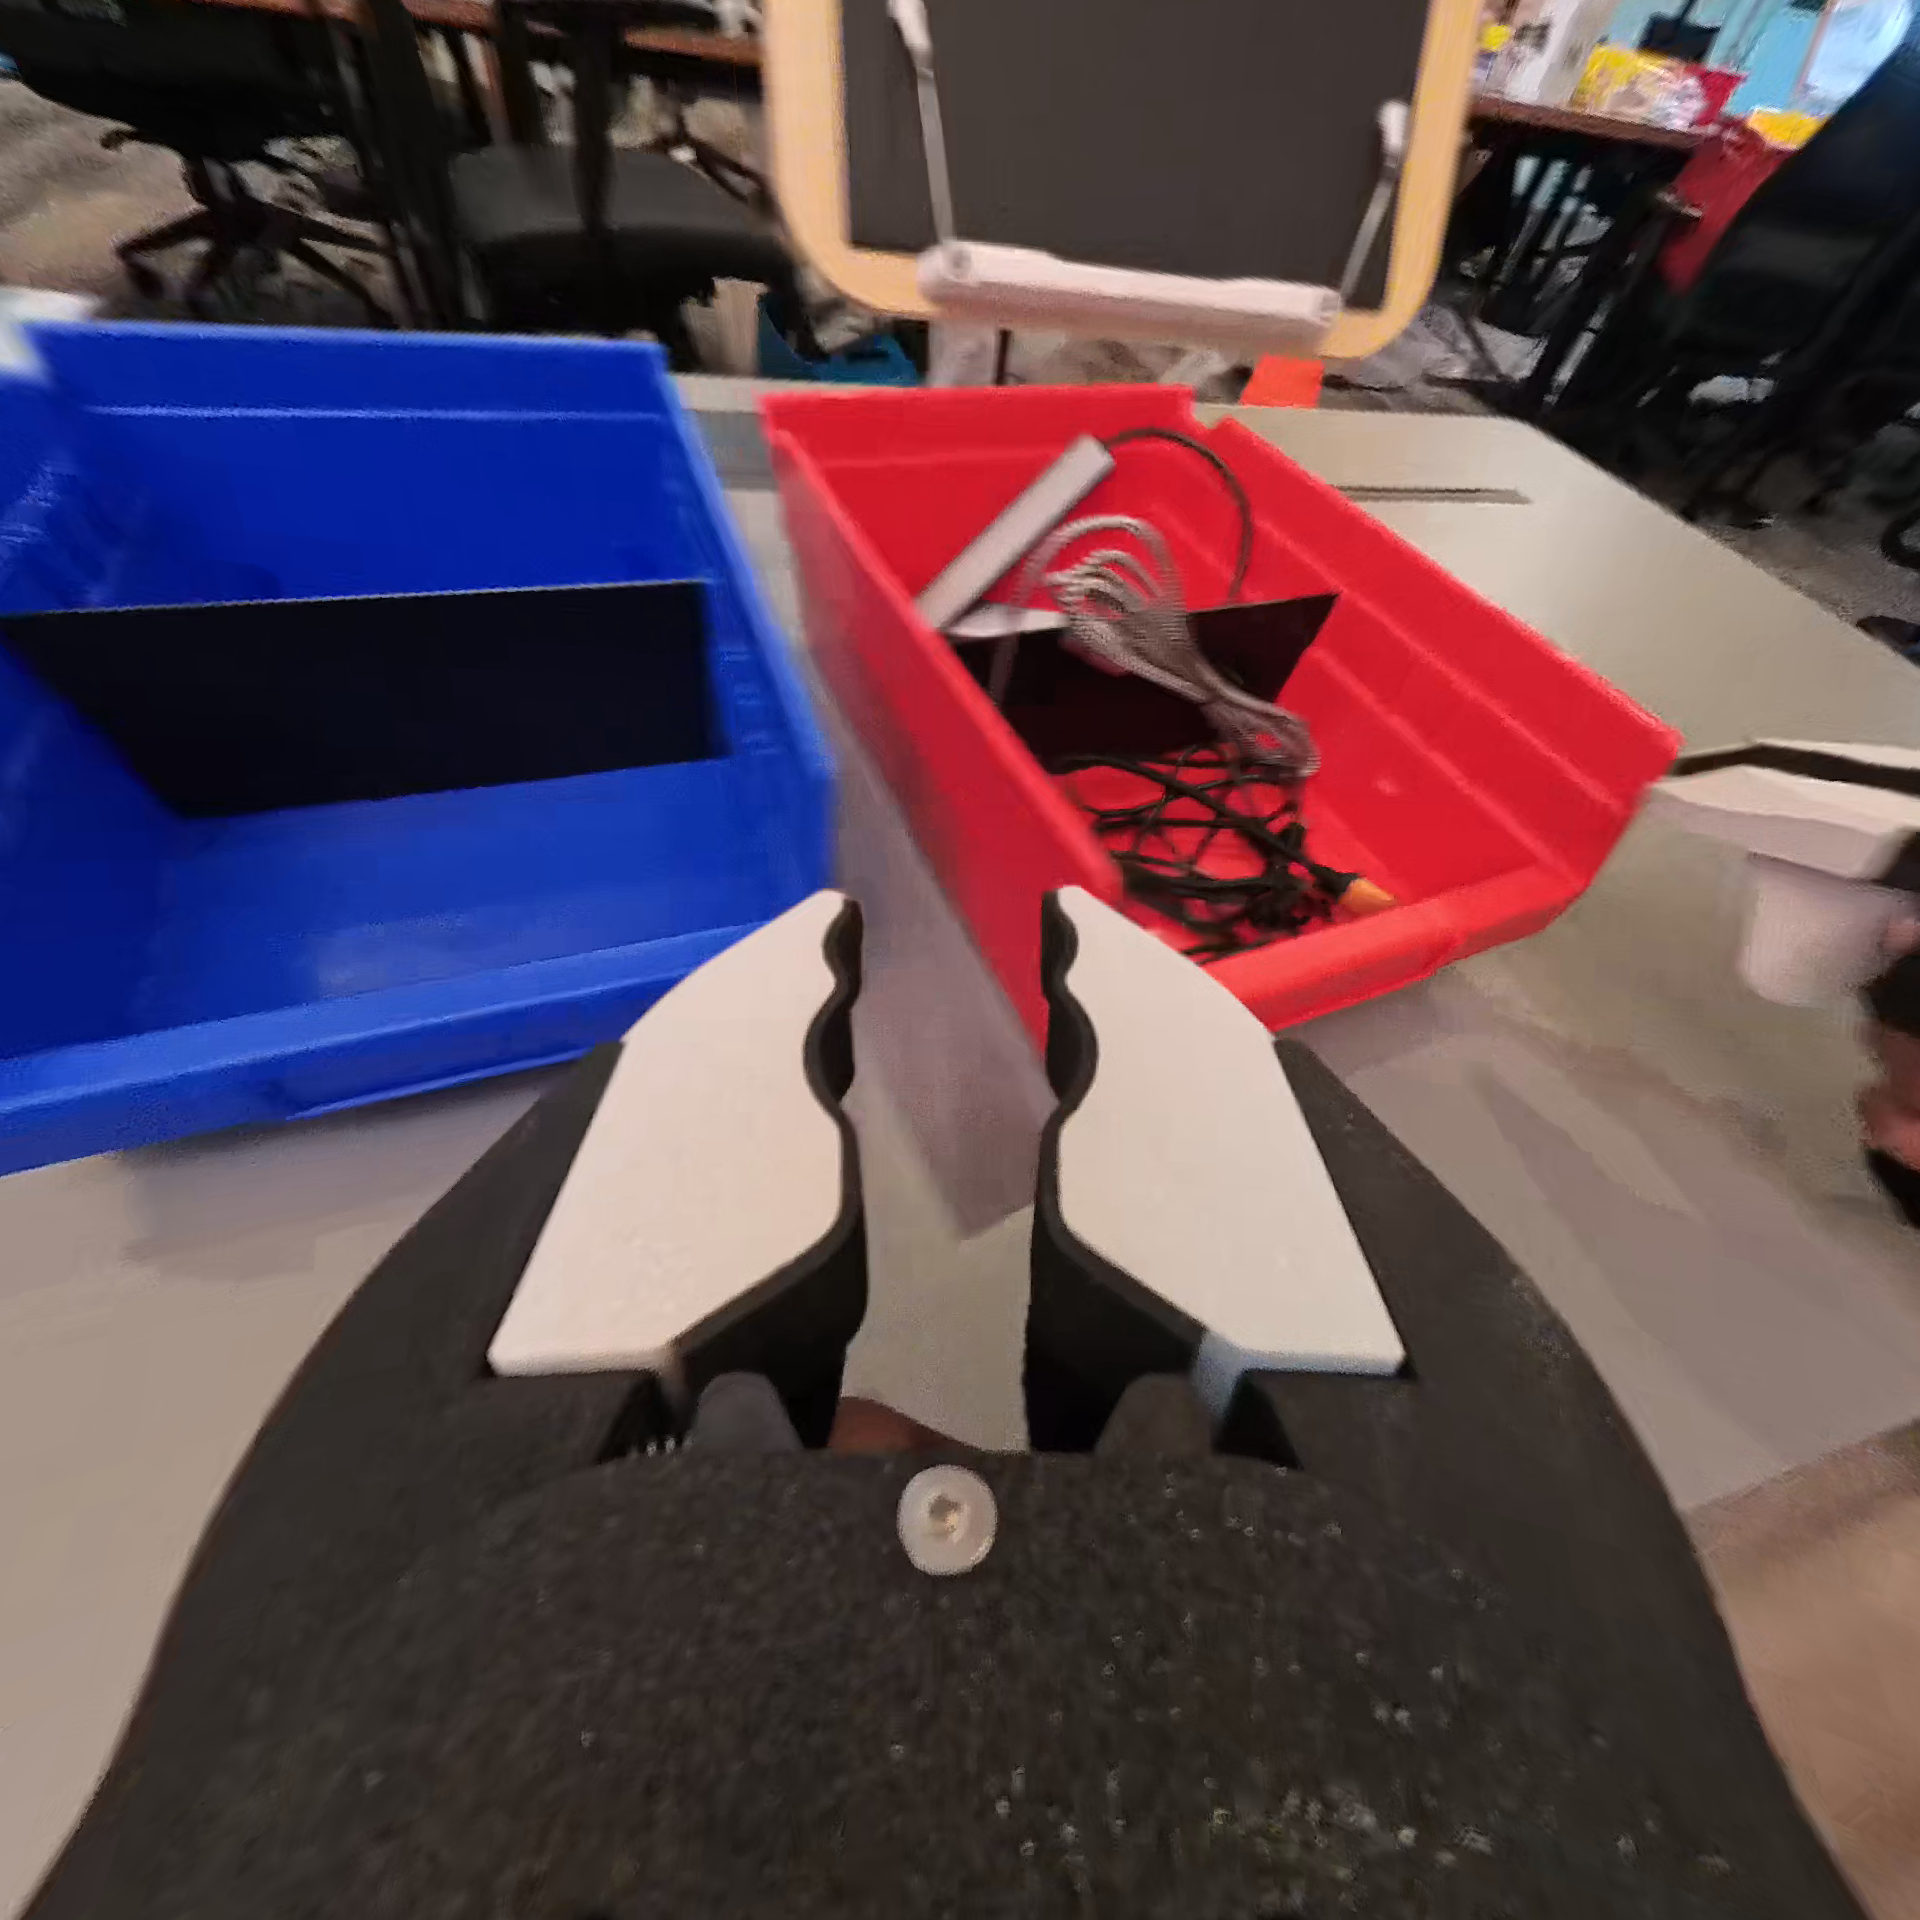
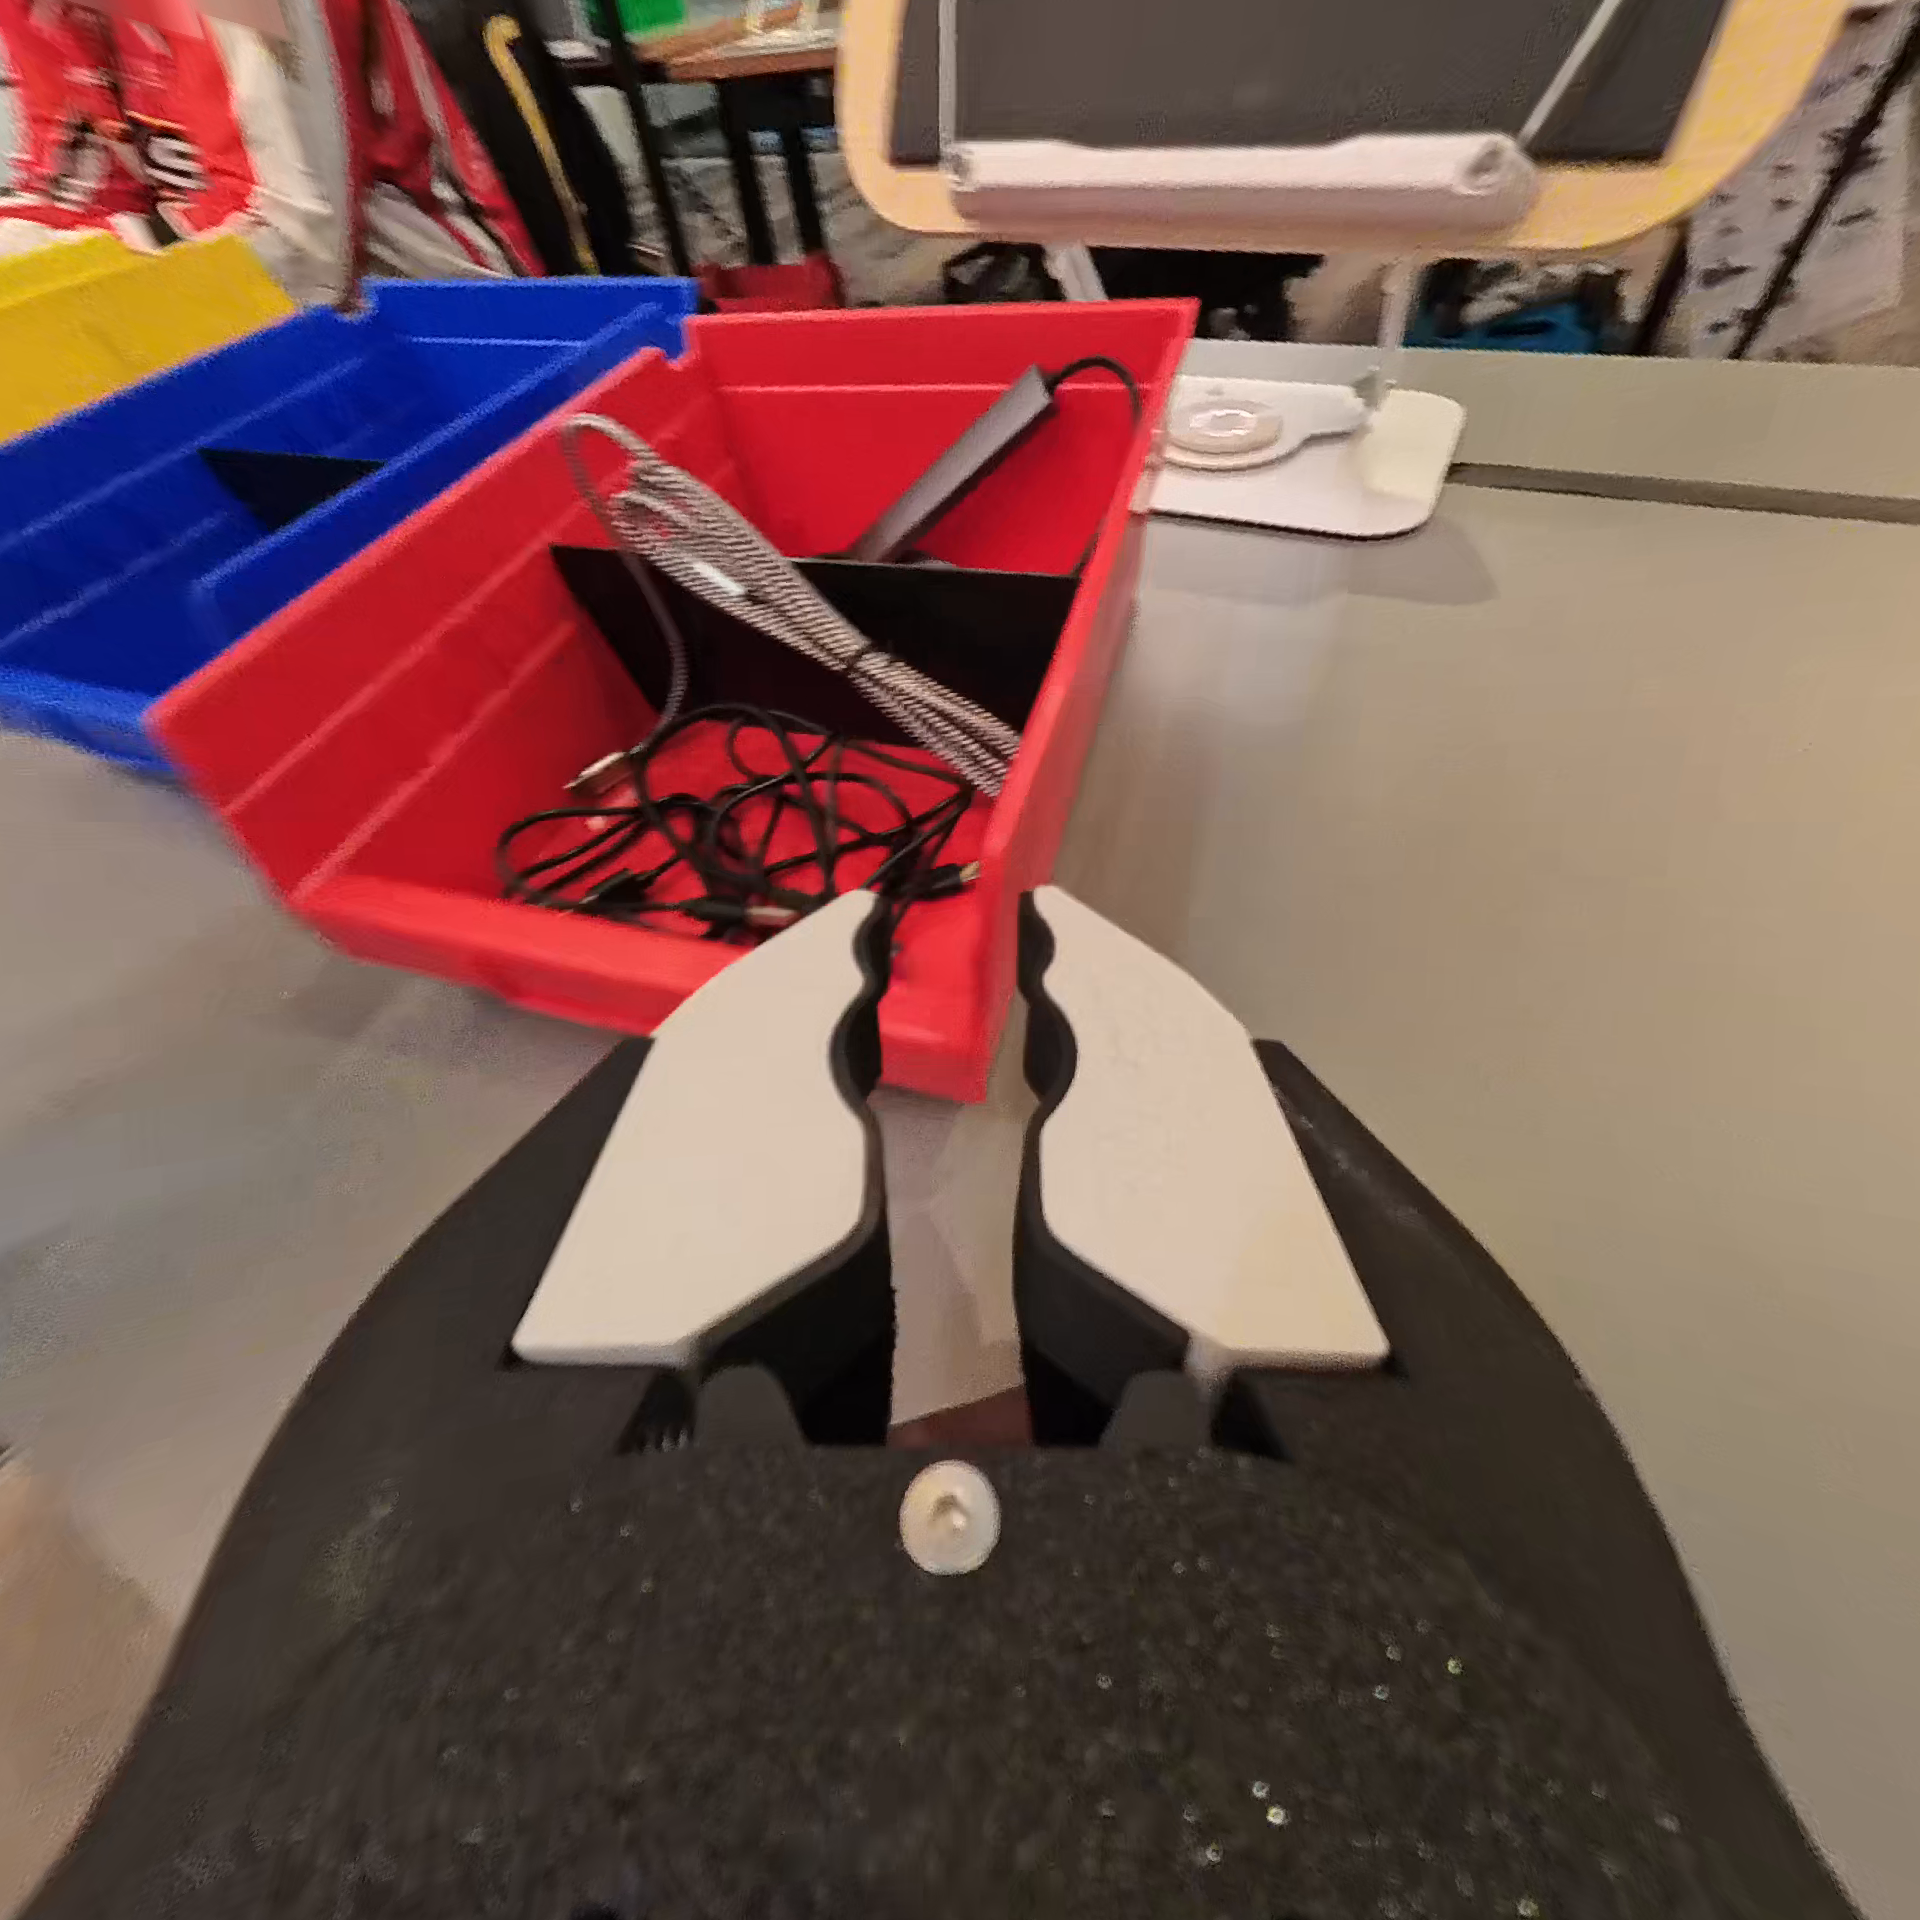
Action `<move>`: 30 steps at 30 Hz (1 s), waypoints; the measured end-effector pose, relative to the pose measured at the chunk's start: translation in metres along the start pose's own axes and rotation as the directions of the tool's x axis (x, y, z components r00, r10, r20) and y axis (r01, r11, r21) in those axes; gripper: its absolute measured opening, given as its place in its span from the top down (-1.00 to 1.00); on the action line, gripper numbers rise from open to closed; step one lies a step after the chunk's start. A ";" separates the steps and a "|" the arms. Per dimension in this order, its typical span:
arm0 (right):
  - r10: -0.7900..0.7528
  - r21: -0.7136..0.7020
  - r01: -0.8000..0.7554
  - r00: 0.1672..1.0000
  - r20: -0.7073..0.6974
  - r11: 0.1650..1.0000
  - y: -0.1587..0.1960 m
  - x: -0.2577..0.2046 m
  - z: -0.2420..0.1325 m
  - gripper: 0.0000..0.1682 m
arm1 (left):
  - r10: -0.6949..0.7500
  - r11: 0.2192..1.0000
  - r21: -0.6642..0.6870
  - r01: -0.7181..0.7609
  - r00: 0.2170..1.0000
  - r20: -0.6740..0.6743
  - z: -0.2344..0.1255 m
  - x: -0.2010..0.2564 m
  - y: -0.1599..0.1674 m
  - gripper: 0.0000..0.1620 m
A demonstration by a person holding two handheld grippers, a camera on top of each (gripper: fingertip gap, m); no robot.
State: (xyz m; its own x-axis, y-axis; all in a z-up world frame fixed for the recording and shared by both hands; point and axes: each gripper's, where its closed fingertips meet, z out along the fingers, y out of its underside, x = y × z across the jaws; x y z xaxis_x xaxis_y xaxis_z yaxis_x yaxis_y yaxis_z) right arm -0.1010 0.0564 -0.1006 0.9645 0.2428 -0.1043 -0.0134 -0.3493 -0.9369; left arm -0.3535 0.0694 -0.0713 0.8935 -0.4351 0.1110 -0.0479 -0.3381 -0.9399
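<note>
I had both grippers hovering over the worktop (image 2: pixel 1507 935) just short of the red bin (image 2: pixel 416 727). My left gripper (image 1: pixel 951 914) pointed at the gap between it and the blue bin (image 1: pixel 312 987); my right gripper (image 2: pixel 951 904) sat at its near corner. Both jaws were parted, gripping nothing. Inside lay tangled black cables (image 2: pixel 727 821), and a braided cable (image 2: pixel 790 623) draped over the black divider (image 2: pixel 935 623), which kept a grey bar (image 2: pixel 956 468) behind it.

No writing can be read anywhere; the print on the red fabric (image 2: pixel 135 125) is blurred.
</note>
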 end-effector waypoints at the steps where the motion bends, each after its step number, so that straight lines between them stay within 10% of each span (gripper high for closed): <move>1: -0.007 0.013 0.006 0.999 0.045 1.000 0.001 -0.008 -0.010 0.74 | 0.009 1.000 0.001 -0.009 0.999 0.044 -0.012 -0.024 0.001 0.60; 10: -0.238 0.066 0.230 0.913 0.331 0.971 0.037 -0.105 -0.056 0.79 | -0.120 0.990 -0.041 0.137 0.950 0.290 -0.034 -0.212 0.016 0.54; 18: -0.260 0.022 0.278 0.863 0.433 0.960 0.040 -0.170 -0.019 0.77 | -0.061 0.984 -0.147 0.096 0.973 0.223 0.035 -0.224 0.015 0.55; 20: -0.237 0.014 0.259 0.859 0.453 0.966 0.036 -0.186 -0.006 0.77 | -0.091 0.972 -0.191 0.134 0.972 0.214 0.043 -0.226 0.026 0.88; 30: -0.110 -0.069 0.137 0.946 0.305 0.988 0.021 -0.224 0.069 0.49 | -0.138 0.971 -0.141 0.194 0.933 0.331 -0.041 -0.199 0.059 0.94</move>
State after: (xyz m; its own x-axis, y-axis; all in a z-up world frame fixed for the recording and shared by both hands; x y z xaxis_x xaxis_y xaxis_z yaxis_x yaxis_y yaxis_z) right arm -0.3353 0.0568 -0.1197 0.8334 0.5441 -0.0972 0.1377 -0.3746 -0.9169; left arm -0.5520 0.1019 -0.1354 0.9885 -0.0826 0.1266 0.0640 -0.5301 -0.8455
